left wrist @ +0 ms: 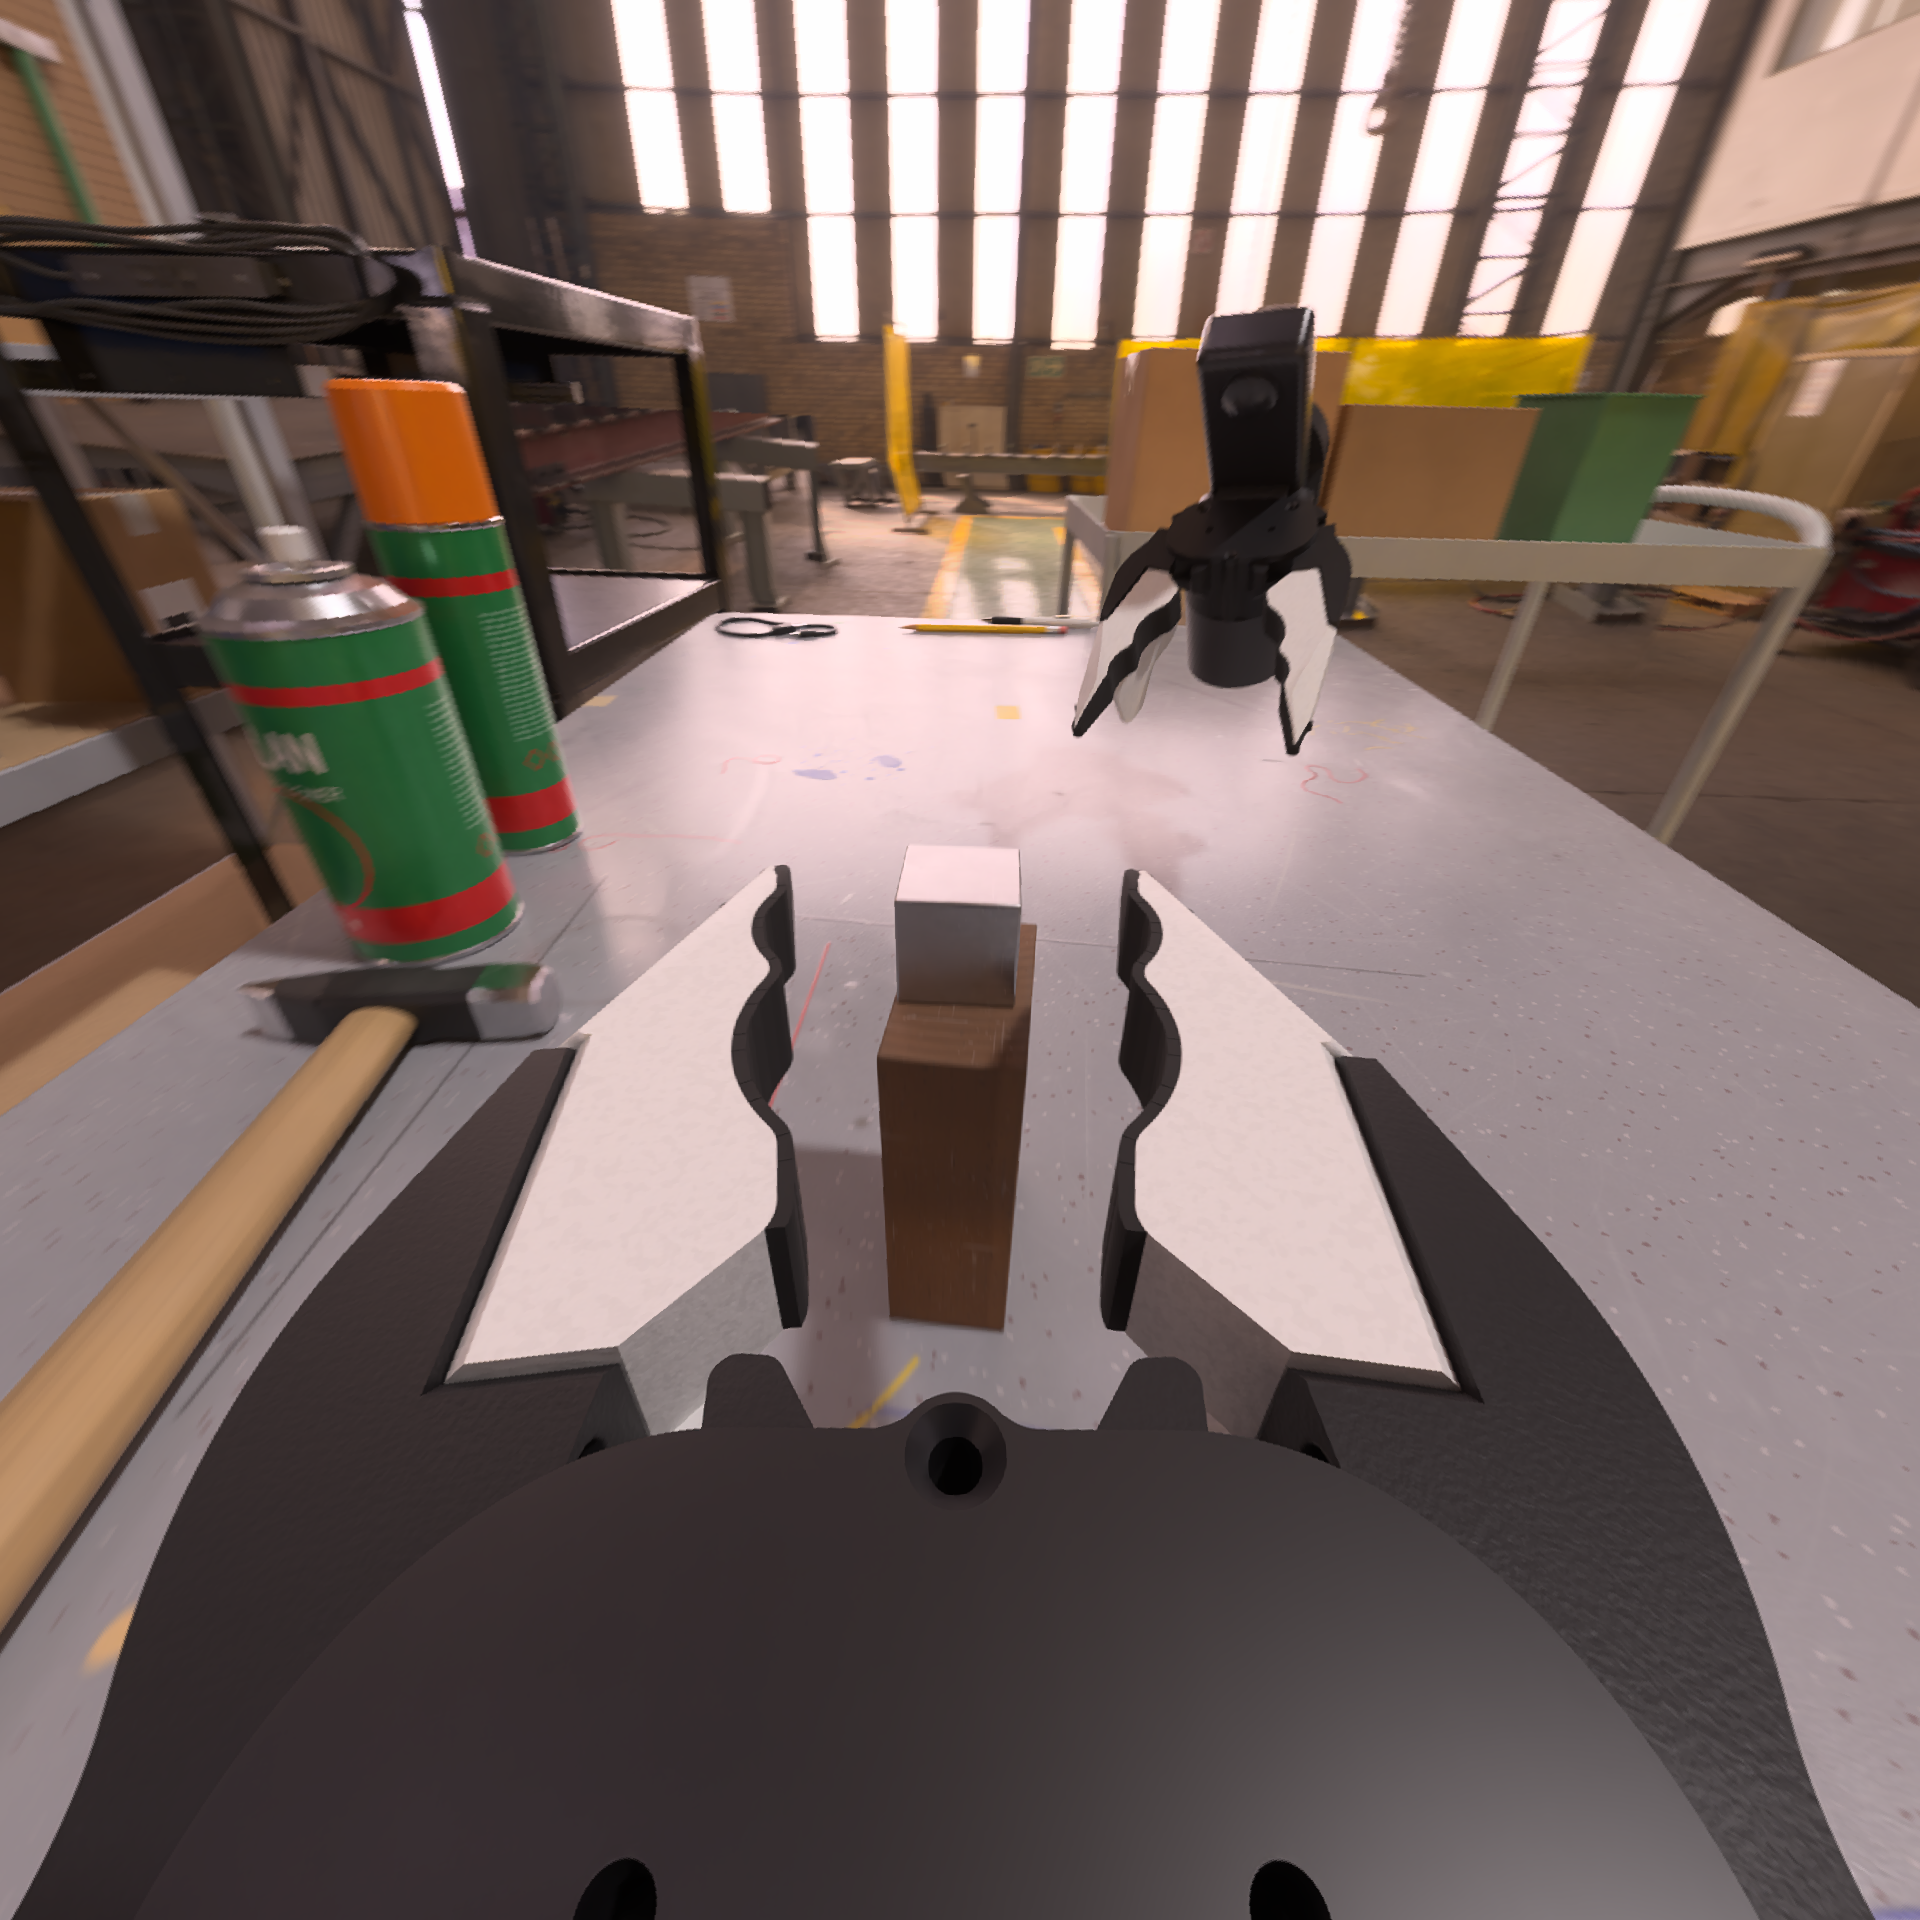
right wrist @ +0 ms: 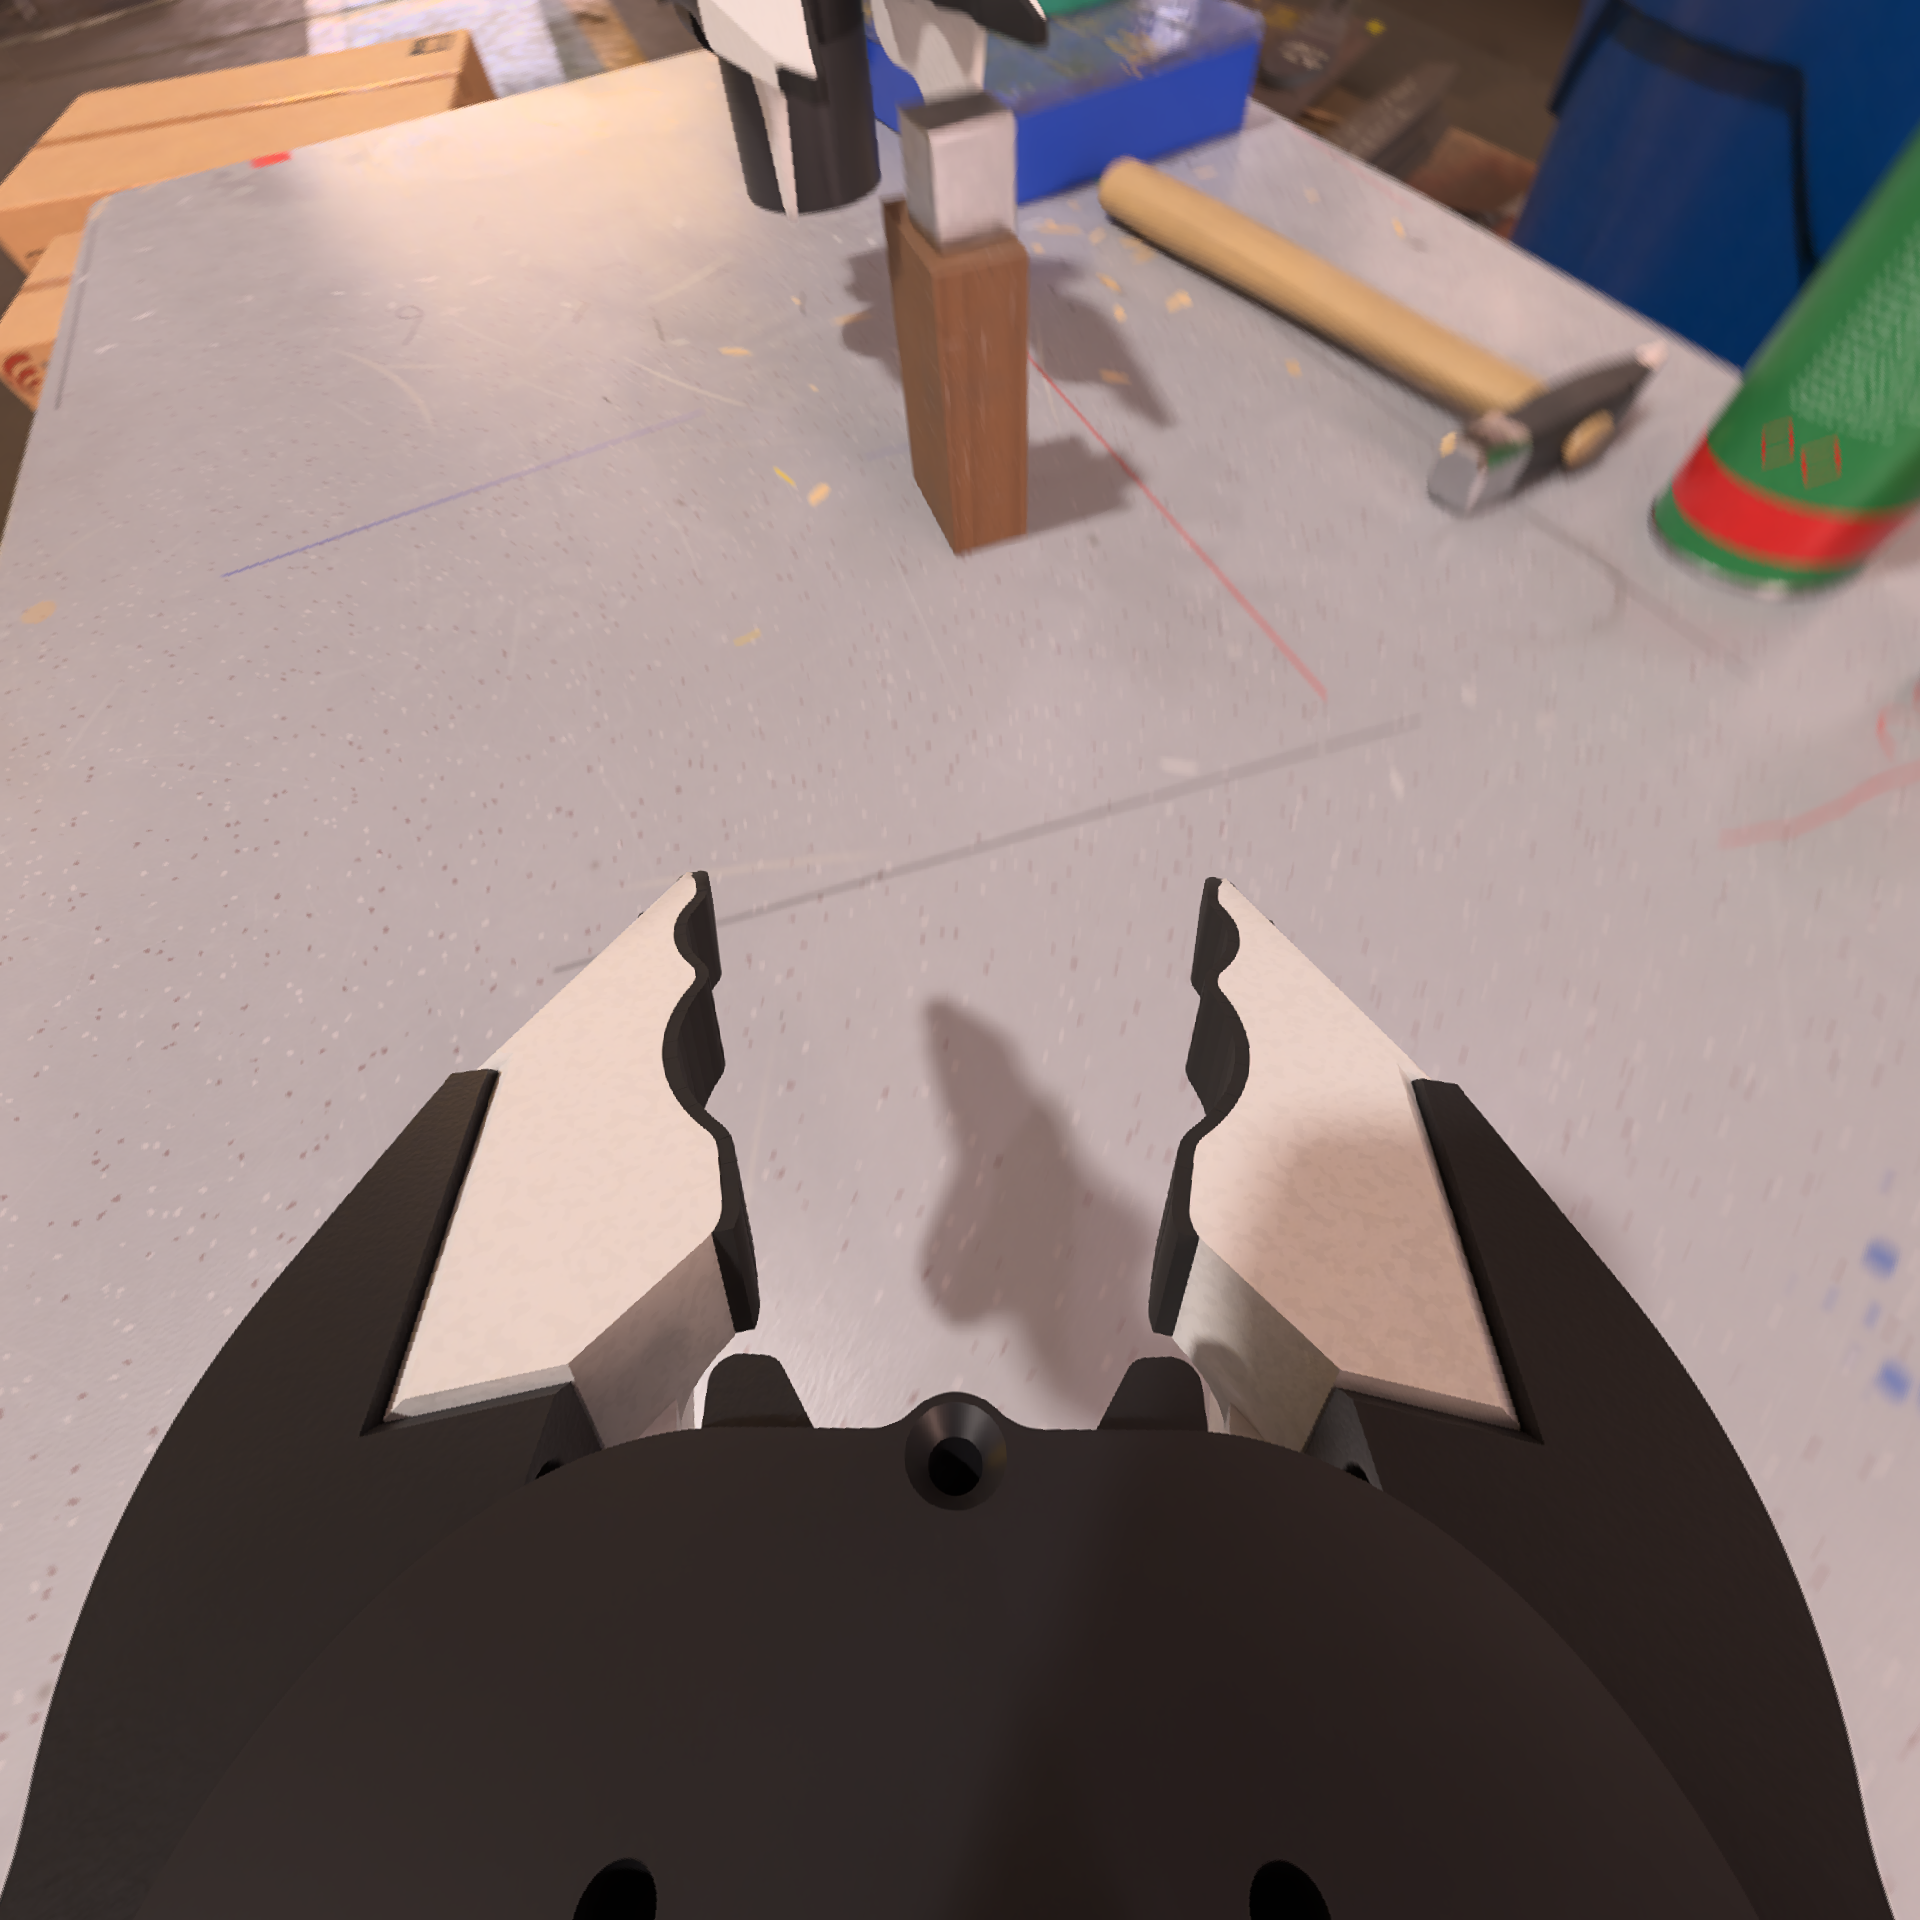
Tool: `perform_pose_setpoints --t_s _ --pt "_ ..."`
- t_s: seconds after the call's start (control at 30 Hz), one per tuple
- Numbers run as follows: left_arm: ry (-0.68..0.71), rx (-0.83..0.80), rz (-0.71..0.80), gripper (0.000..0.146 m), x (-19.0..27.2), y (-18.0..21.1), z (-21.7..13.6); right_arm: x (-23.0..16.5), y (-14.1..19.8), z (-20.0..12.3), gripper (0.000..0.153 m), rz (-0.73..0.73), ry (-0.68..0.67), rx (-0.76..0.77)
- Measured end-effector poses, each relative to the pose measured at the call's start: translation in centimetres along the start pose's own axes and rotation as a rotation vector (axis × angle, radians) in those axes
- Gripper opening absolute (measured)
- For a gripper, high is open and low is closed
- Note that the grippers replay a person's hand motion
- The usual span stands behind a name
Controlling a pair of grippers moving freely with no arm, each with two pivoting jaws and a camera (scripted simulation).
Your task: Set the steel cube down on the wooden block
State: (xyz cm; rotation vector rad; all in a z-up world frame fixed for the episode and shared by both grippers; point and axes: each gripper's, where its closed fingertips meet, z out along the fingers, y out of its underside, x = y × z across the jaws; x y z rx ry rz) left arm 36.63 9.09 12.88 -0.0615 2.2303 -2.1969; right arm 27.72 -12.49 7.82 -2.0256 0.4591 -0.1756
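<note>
The steel cube [left wrist: 956,925] rests on top of the upright wooden block [left wrist: 951,1164], which stands on the grey table. My left gripper [left wrist: 956,883] is open, its fingers to either side of the cube and block without touching them. In the right wrist view the cube [right wrist: 956,171] sits on the block [right wrist: 966,384] at the far end of the table, with the left gripper [right wrist: 831,62] above and behind it. My right gripper [right wrist: 956,883] is open and empty, hovering over bare table; it shows far off in the left wrist view [left wrist: 1195,717].
Two green spray cans [left wrist: 364,769] and a hammer [left wrist: 343,1049] lie left of the block. Scissors [left wrist: 774,628] and a pencil [left wrist: 987,625] lie at the table's far edge. Cardboard boxes [right wrist: 239,114] and a blue box [right wrist: 1091,94] stand beyond the table.
</note>
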Motion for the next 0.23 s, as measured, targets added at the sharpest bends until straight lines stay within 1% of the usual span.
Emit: perform_pose_setpoints --t_s 0.13,0.23 --pt "-0.148 -0.041 -0.007 0.081 0.0 0.6 -2.9 0.7 -4.6 2.2 0.093 -0.156 -0.068 -0.012" --pt "-0.233 -0.11 -0.026 0.089 0.2 2.5 -4.4 1.0 -7.7 5.0 0.093 -0.293 -0.148 -0.066"
